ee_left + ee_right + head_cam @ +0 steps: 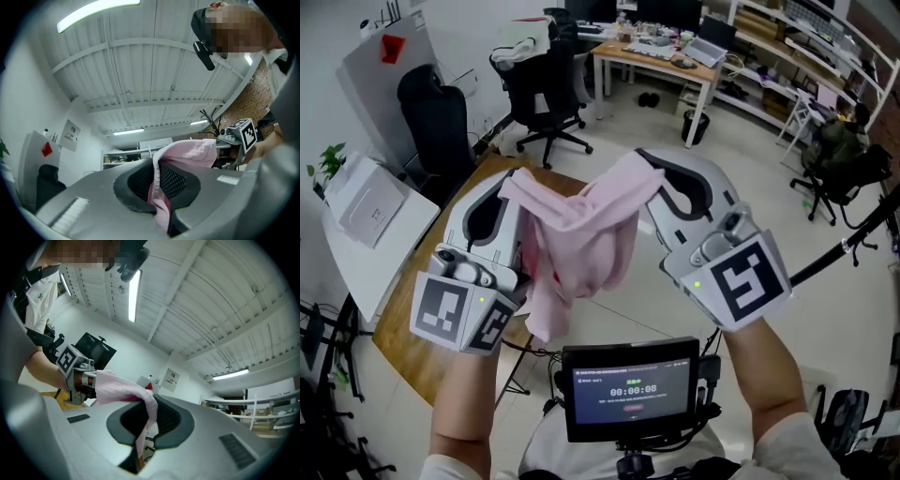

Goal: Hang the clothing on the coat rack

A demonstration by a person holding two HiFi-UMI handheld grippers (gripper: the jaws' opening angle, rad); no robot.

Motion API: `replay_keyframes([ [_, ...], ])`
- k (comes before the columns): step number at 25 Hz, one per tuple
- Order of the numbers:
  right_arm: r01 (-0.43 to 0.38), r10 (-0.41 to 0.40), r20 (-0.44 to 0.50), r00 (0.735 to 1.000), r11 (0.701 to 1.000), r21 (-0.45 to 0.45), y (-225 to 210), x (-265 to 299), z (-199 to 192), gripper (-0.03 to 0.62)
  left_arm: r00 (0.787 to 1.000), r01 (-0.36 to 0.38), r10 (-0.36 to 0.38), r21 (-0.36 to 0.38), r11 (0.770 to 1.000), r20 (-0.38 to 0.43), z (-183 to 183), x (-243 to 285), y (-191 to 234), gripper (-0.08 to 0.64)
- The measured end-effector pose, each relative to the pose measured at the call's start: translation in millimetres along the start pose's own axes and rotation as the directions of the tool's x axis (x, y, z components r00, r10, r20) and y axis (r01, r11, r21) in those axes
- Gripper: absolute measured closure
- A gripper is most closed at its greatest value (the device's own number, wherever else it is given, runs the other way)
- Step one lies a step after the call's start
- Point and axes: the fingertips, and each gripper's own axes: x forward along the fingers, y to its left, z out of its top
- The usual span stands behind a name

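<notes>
At the left, above the wooden bench (pixel 408 352), our left gripper (pixel 514 187) has its fingers (pixel 180 180) clamped on one edge of the pink clothing (pixel 581 239). We hold the cloth in the air, sagging between both grippers. At the right, our right gripper (pixel 661 173) presses its fingers (pixel 171 420) together on the other edge.

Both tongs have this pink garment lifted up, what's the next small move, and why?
Probably keep both shut and carry the pink garment toward the coat rack: the left tongs and right tongs each pinch its top edge, it sags between them, and no hook is close yet.
</notes>
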Motion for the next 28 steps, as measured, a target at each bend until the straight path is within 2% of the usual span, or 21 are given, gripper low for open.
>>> replay_keyframes([
  [17, 0.141, -0.143, -0.023, 0.989, 0.988, -0.069, -99, -105, -10, 0.572, 0.982, 0.186, -0.184, -0.064, 0.980, 0.044, 0, 90, -120, 0.540],
  [28, 0.264, -0.269, -0.033, 0.963, 0.957, -0.118, -158, -176, -18, 0.572, 0.952, 0.302, -0.297, -0.085, 0.949, 0.068, 1, 135, -194, 0.540],
])
